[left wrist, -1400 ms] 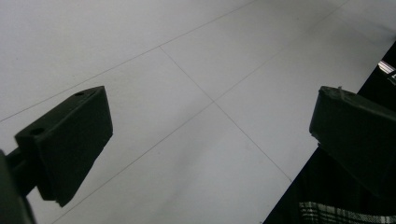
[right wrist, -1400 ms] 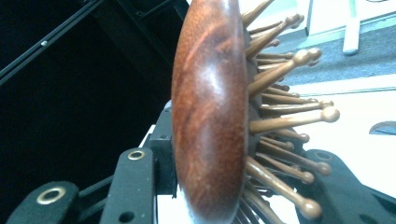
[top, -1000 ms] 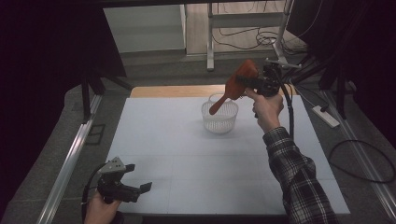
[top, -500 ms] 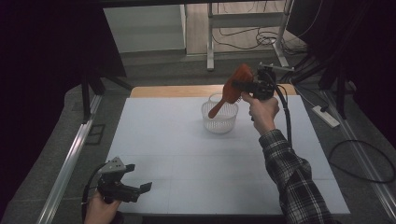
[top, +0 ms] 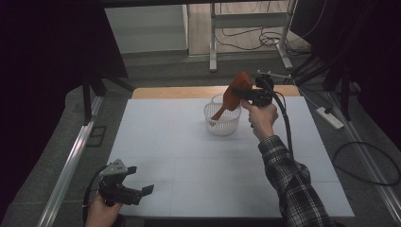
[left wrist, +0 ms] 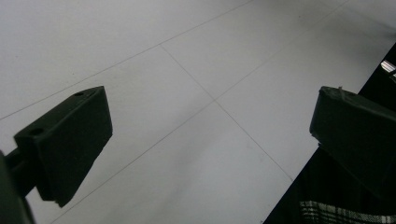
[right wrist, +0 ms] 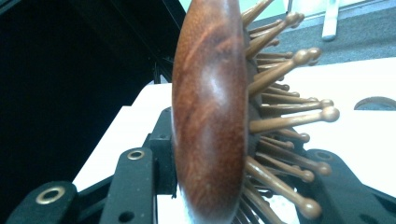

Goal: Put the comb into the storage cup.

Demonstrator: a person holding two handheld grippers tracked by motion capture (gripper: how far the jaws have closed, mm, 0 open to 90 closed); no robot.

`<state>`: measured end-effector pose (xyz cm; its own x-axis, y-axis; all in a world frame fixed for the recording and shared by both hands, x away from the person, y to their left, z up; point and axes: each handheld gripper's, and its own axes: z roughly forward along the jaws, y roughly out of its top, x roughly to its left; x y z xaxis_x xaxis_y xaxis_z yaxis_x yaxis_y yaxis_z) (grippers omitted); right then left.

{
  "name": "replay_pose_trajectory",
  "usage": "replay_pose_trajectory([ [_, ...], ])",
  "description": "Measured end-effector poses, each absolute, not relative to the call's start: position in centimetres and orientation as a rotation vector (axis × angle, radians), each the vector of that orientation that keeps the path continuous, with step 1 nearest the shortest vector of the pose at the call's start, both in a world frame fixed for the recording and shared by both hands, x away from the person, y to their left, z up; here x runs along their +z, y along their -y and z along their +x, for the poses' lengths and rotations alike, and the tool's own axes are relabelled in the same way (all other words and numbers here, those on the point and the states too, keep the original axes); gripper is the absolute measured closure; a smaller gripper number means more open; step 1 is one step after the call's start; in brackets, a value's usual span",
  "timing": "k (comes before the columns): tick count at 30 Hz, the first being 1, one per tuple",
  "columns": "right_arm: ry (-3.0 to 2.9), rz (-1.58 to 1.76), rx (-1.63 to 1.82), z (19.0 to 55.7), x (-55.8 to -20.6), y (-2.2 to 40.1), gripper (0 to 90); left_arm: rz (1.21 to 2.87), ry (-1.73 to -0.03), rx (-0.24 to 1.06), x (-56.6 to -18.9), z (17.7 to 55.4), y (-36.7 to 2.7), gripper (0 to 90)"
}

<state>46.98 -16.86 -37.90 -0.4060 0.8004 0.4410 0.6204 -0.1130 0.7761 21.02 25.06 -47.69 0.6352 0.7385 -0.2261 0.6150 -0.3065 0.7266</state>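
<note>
Hairbrush poised over the basket, handle dipping in

The right gripper [top: 247, 92] clamps the wooden hairbrush [top: 232, 94] above the far white basket [top: 222, 124]; an off-centre release could tip it. Near left, the left gripper [top: 135, 182] gapes empty.

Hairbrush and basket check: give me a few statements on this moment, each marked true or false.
1. The right gripper is shut on the wooden hairbrush. True.
2. The brush's handle points down into the white basket. True.
3. The left gripper holds a comb. False: its jaws stand open and hold nothing, above the white table.
4. The basket lies tipped on its side. False: it stands upright near the far edge of the table.
5. The brush has wooden pins with rounded tips. True, as the right gripper view shows.
</note>
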Motion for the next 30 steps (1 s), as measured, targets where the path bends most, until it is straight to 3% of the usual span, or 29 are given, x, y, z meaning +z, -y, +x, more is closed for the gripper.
replay_pose_trajectory([
  [30, -1.940, 1.640, 1.472, 46.7, -41.4, 16.2, 52.6, 2.027, -1.061, 0.187, -47.7, 21.1, -25.0, 0.2],
])
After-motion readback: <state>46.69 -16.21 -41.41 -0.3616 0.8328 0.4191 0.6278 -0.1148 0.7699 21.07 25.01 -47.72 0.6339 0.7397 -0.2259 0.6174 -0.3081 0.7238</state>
